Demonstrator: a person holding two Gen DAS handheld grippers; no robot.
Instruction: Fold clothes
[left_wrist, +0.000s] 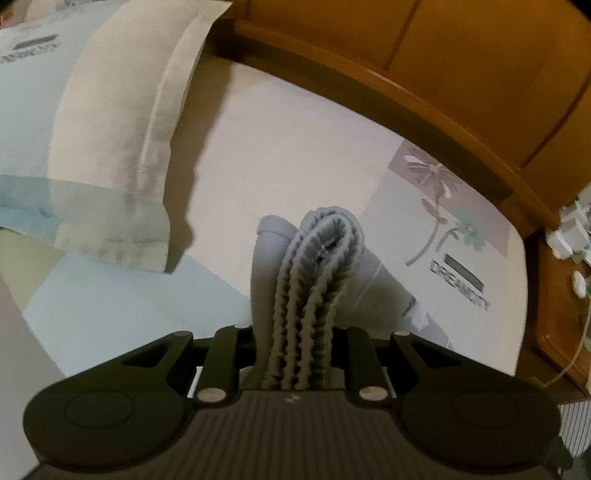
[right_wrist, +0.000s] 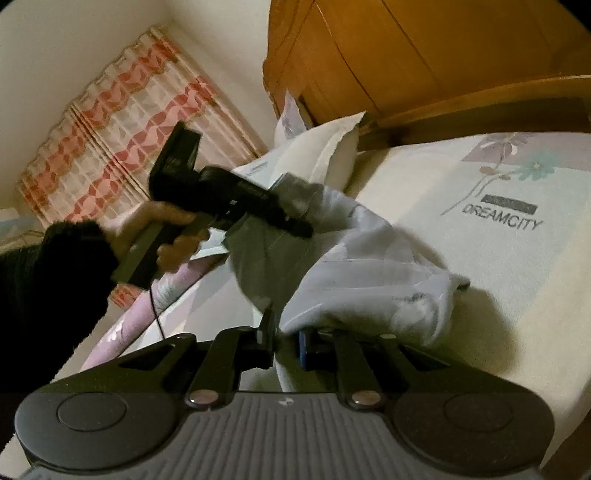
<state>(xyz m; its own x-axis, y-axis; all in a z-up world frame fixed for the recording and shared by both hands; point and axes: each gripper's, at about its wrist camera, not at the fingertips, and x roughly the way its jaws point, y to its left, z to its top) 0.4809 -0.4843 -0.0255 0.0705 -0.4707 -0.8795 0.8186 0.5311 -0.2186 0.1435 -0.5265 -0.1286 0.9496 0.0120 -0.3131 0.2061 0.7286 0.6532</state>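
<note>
Left wrist view shows the left tongs (left_wrist: 295, 354) pressed together on a ribbed hem of the pale grey garment (left_wrist: 321, 251), several layers of the ribbing bunched between the fingers. From the right wrist view, the right tongs (right_wrist: 286, 345) are pinching another edge of the same garment (right_wrist: 362, 258), which hangs slack and rumpled between the two tools, lifted above the bed (right_wrist: 498, 295). The person's left hand (right_wrist: 159, 229) grips the other tool on the far side of the cloth. A pillow (left_wrist: 122, 147) lies near the wooden headboard (left_wrist: 461, 74), well apart from the garment. My reading is that folding is at an early stage: the cloth is held at two points but no neat crease or flat stack shows. Spreading it, laying it on the bed and making the folds all appear left to do
</note>
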